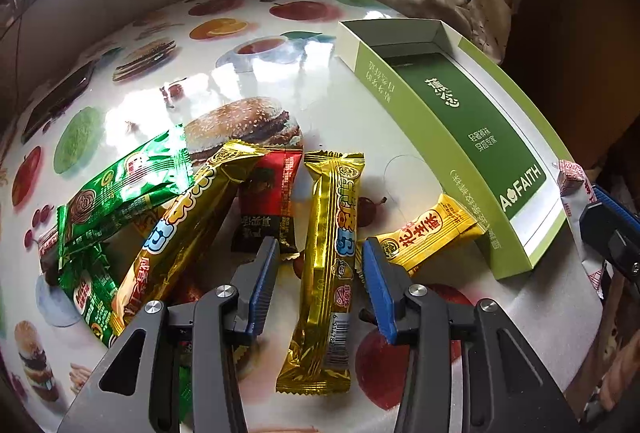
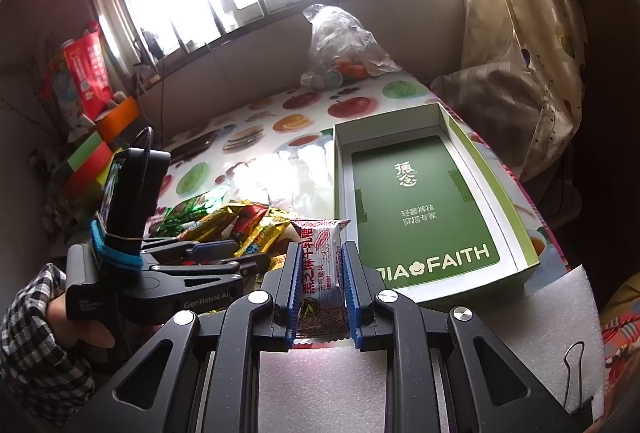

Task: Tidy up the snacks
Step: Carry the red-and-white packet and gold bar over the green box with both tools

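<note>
My left gripper (image 1: 322,253) is open, its blue pads either side of a long gold snack bar (image 1: 330,253) lying on the table. A second gold bar (image 1: 180,233), green packets (image 1: 120,189), a red-black packet (image 1: 268,201) and a small yellow packet (image 1: 428,233) lie around it. My right gripper (image 2: 322,265) is shut on a white-and-red snack packet (image 2: 322,265), held above the table's near edge beside the open green box (image 2: 424,209). The box is empty. The right gripper with its packet also shows in the left wrist view (image 1: 600,221).
The table has a glossy fruit-and-burger print cloth (image 1: 248,73). A clear plastic bag (image 2: 344,45) sits at the far edge. A white foam sheet (image 2: 540,321) with a binder clip (image 2: 576,365) lies under my right gripper. Curtains hang at the right, boxes at the left.
</note>
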`<state>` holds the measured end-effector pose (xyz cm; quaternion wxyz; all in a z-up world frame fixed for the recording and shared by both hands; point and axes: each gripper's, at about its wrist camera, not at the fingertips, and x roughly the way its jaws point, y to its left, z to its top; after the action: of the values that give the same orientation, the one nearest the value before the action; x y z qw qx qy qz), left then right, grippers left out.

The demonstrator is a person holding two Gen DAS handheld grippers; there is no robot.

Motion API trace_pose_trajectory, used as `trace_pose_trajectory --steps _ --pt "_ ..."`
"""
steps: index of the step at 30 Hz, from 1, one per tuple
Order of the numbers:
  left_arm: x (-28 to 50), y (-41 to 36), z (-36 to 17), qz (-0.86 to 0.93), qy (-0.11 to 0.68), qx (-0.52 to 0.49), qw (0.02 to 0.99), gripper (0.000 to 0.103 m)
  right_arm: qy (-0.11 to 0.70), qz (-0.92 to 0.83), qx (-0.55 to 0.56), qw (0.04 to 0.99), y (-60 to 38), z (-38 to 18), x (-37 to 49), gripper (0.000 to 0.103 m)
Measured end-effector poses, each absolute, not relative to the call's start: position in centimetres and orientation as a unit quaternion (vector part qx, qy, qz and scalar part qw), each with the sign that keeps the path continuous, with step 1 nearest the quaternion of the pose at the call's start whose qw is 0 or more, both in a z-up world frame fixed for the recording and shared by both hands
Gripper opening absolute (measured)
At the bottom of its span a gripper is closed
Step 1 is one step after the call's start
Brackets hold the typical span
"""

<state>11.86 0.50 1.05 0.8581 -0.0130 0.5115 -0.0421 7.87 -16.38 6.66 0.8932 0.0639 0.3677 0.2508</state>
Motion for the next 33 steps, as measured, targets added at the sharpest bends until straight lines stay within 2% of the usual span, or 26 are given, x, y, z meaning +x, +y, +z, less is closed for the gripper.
trace_pose_trajectory --steps 5,6,7,8,17,33 --pt "11.9 0.2 1.0 -0.036 0.510 0.001 0.860 0.043 0.368 0.251 0.063 0.893 -16.4 6.6 7.9 0.019" --pt "11.9 0.2 1.0 -0.034 0.509 0.000 0.860 0.040 0.368 0.251 0.063 0.893 -16.4 6.6 7.8 0.019" --pt "12.0 0.3 0.9 -0.034 0.510 -0.002 0.859 0.026 0.369 0.250 0.063 0.893 -16.3 6.6 7.8 0.019" --pt "12.1 0.4 0.9 -0.037 0.512 -0.005 0.858 0.024 0.370 0.250 0.064 0.893 -16.3 6.6 7.8 0.019" --pt "11.8 0.3 1.4 -0.040 0.507 -0.008 0.861 0.024 0.370 0.248 0.063 0.893 -16.3 6.5 7.7 0.019" --pt "11.5 -1.0 7.4 -0.090 0.465 -0.068 0.878 0.024 0.357 0.233 0.067 0.902 -17.2 8.1 8.4 0.019"
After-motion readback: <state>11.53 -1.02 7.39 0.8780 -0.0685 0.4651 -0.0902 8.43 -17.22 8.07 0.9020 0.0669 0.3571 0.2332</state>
